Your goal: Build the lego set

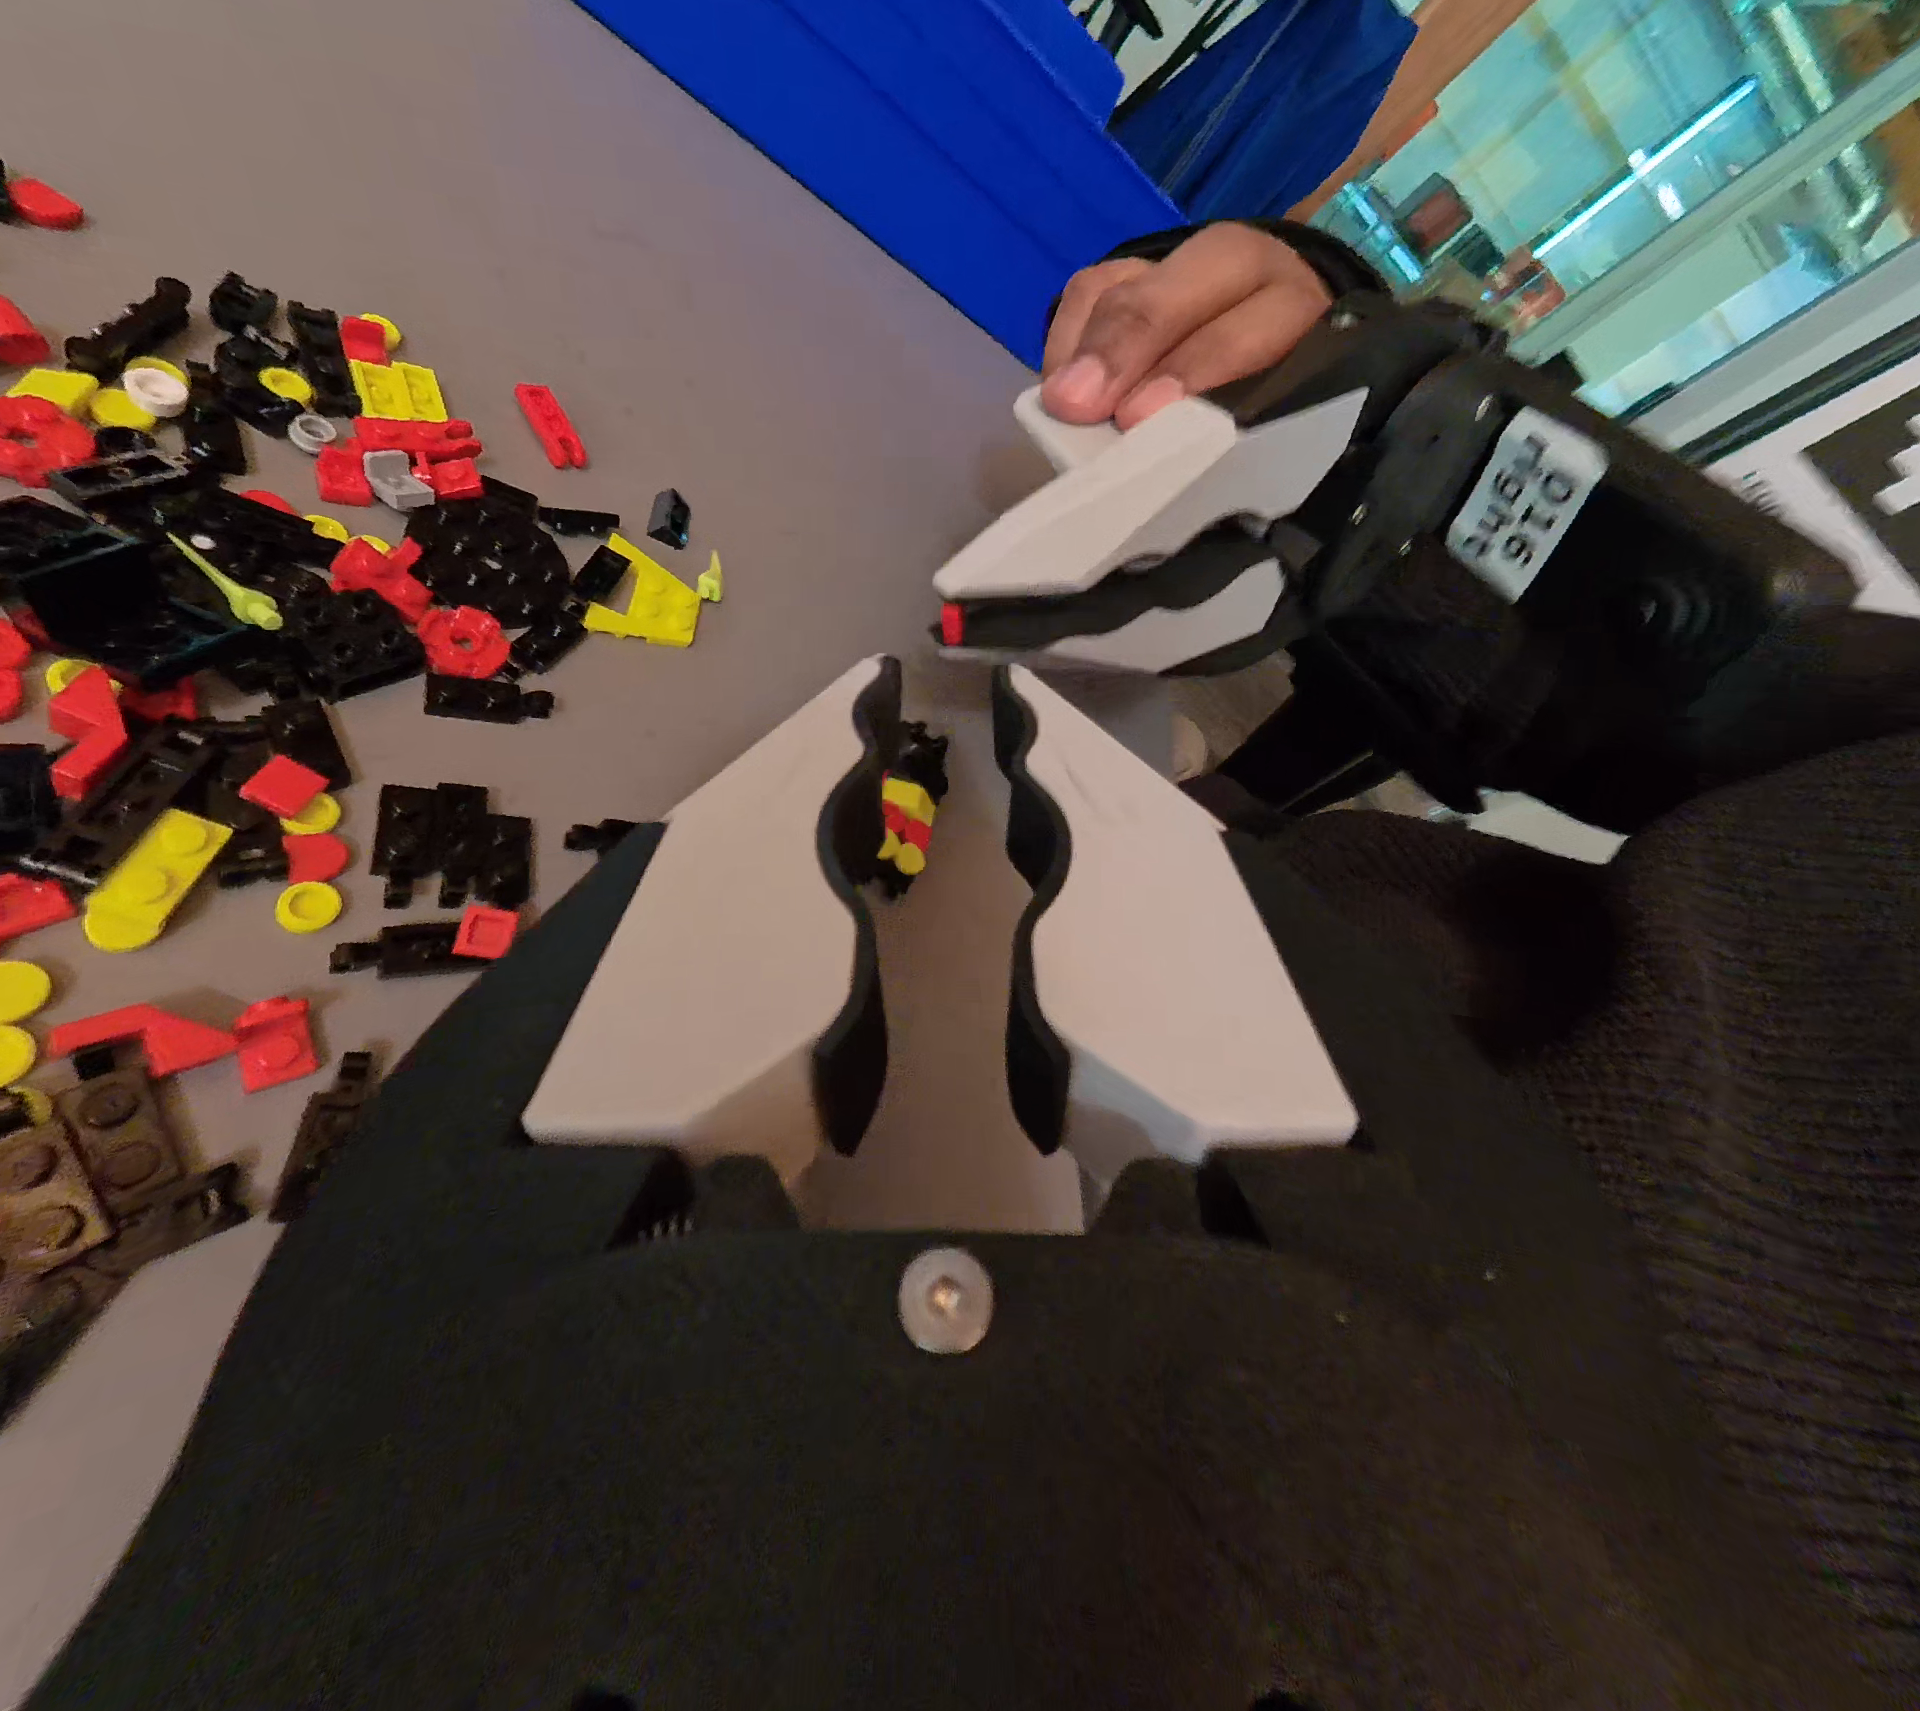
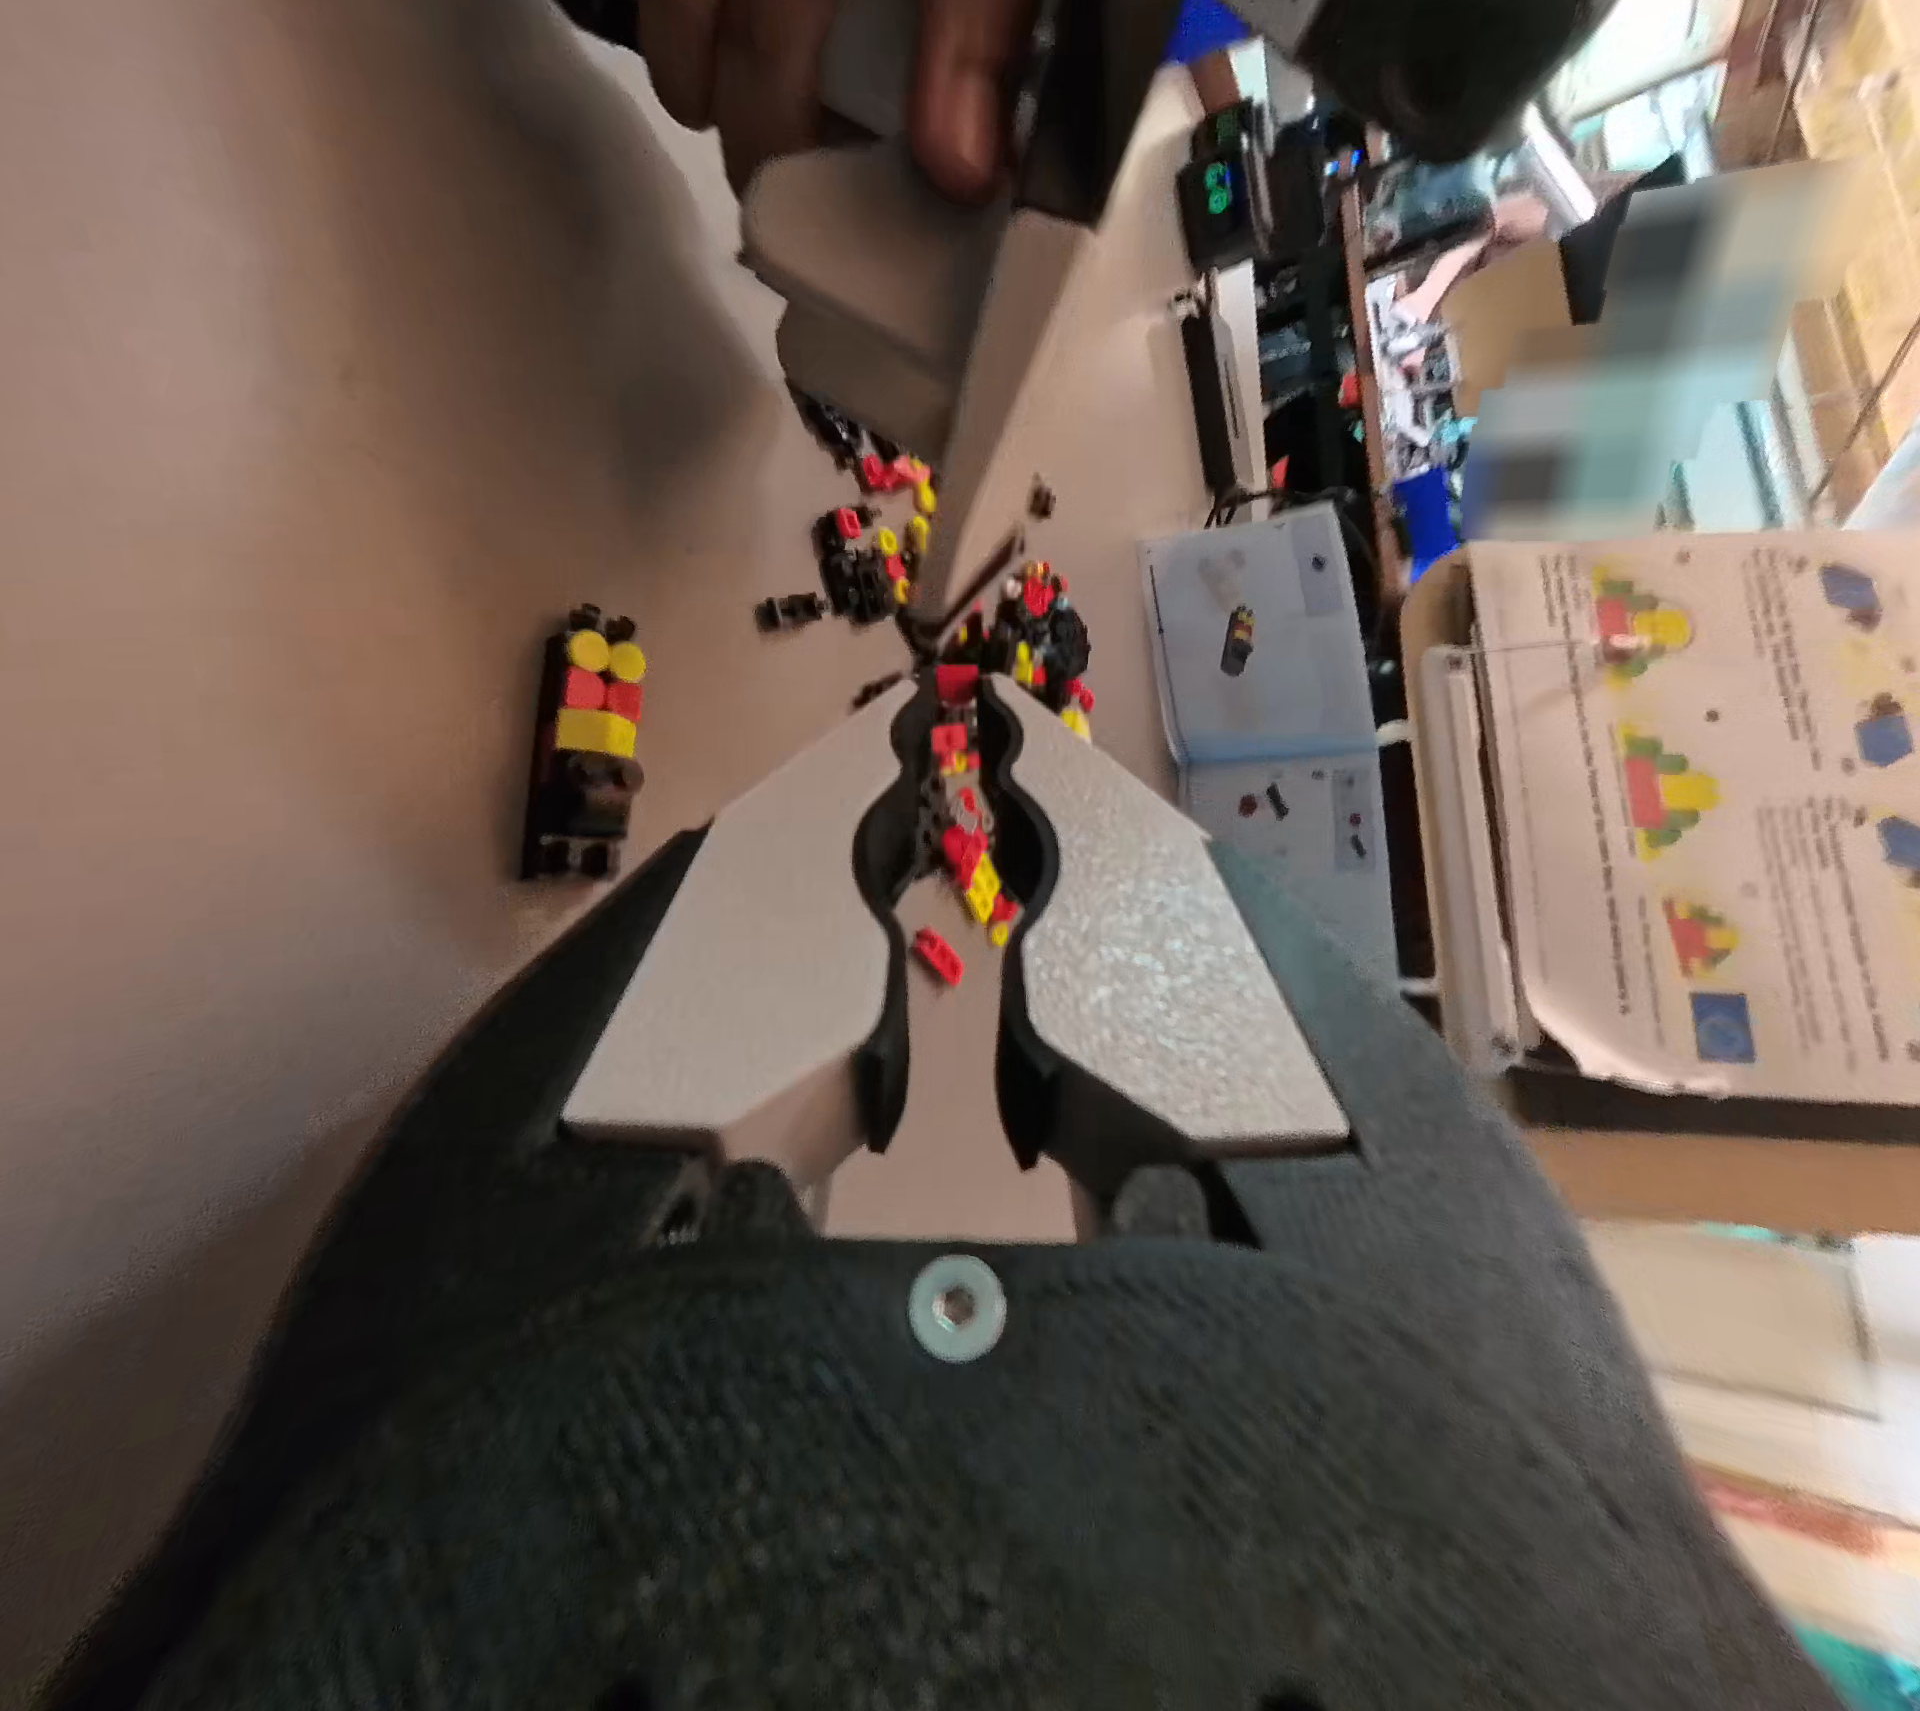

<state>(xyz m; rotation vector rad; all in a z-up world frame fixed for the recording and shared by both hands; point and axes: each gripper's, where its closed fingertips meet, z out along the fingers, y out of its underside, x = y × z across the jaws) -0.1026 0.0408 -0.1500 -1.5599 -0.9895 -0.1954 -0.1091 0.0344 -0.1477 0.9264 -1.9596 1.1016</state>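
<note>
The small red piece (image 1: 951, 622) is pinched at the very tip of my right gripper (image 1: 948, 631), only its end showing past the pads, so that gripper is clenched on it. In the right wrist view the same piece (image 2: 954, 682) sits between the tips with the loose pile behind it. The part-built model (image 2: 590, 742), a black strip with yellow and red studs stacked along it, lies flat on the grey table (image 2: 260, 414), apart from the pile; from the left wrist view I see it (image 1: 906, 814) through the gap of my left gripper (image 1: 940, 679), whose jaws stand apart and grasp nothing. My reading is that I am about to seat the red piece on the model. To do it well I would first close the left gripper on the model's long sides to keep it from sliding, then bring the red piece down square over its studs and press straight, not at a slant, because so shallow a pinch could let it twist or pop out. The loose parts (image 1: 260, 622) lie well to one side, with an instruction booklet (image 2: 1262, 685) open beyond them and a blue box (image 1: 831, 51) at the far edge.
</note>
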